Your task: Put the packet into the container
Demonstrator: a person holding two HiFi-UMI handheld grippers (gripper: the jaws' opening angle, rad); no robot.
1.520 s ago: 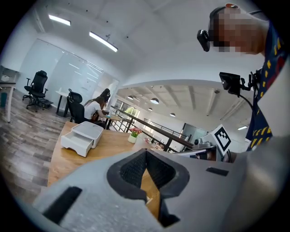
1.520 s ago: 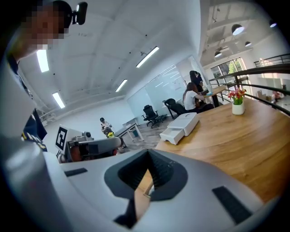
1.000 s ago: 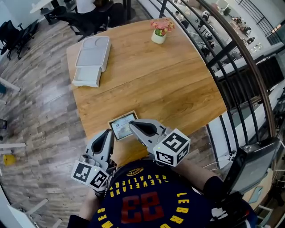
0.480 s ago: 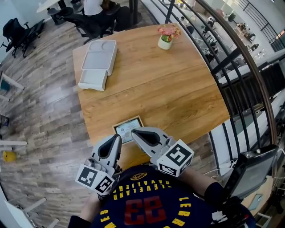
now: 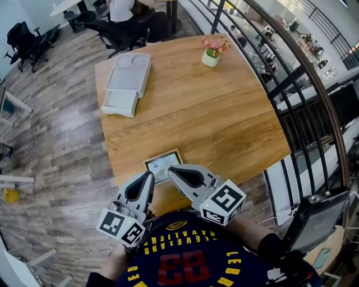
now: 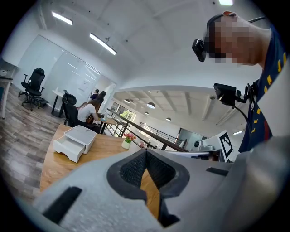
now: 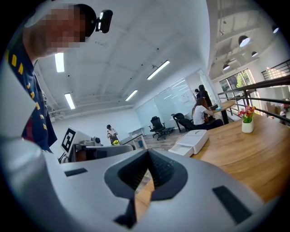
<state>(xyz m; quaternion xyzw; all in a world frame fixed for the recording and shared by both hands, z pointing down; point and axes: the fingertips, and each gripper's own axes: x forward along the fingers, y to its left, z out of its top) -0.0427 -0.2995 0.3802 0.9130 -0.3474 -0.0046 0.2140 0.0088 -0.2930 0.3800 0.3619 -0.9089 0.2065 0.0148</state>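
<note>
Packet [image 5: 162, 164] lies flat at the desk's [image 5: 213, 117] near edge, left of the edge's middle. It's a flat rectangle with a pale printed face and a darker border. Nothing holds it.

Left tool [image 5: 150, 175]: jaws pressed together, nothing between them; only desk wood shows past the tips in the left gripper view. Its tip sits over the desk's near edge, just beside the packet's near-left corner. Can't tell if it touches.

Right tool [image 5: 171, 169]: jaws together too, empty. Its tip is over the same near edge, at the packet's near-right corner; contact is unclear from the head view. Marker cubes on both tools hang off the desk, toward the person's navy shirt [image 5: 179, 252].

Container [image 5: 128, 83]: white and boxy, at the desk's far-left corner, well apart from the packet. A lower section juts out toward the desk's left side.

Flower pot [image 5: 212, 53]: small and white with pink flowers, at the desk's far edge, toward its right side.

Off the desk: a dark railing [image 5: 297, 73] runs along its right side, with wood-look floor [image 5: 61, 140] on its left side. Black office chairs [image 5: 28, 39] stand beyond its far-left corner, and a seated person [image 5: 120, 8] is beyond its far edge.
</note>
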